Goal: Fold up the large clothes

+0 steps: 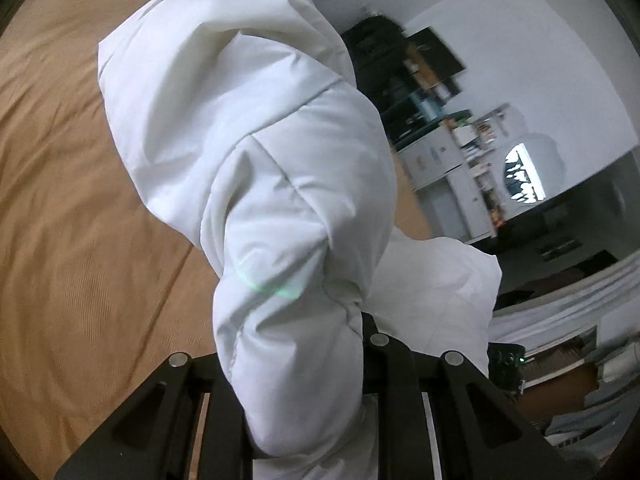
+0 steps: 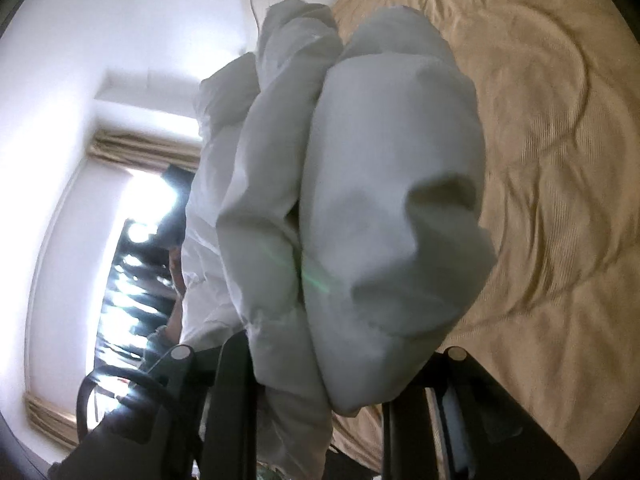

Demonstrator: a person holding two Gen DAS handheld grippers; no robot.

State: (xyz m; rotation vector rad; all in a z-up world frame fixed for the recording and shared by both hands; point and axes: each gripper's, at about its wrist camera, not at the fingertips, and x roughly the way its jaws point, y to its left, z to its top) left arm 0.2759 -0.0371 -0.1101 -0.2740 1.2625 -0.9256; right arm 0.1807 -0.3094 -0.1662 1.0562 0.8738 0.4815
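Tan bedspread [image 1: 80, 200] under gripper-held white jacket [image 1: 260, 160].

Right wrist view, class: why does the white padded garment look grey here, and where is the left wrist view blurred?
Right wrist view: the bright window backlights the white padded garment, greying it. Left wrist view: garment sharp and white; the background shelves are smeared.

Both the left gripper [image 1: 308, 392] and right gripper [image 2: 316, 396] have jaws clamped on fabric.

Tan bedspread [image 1: 80, 200], shelves [image 1: 420, 92], curtain [image 2: 140, 146]
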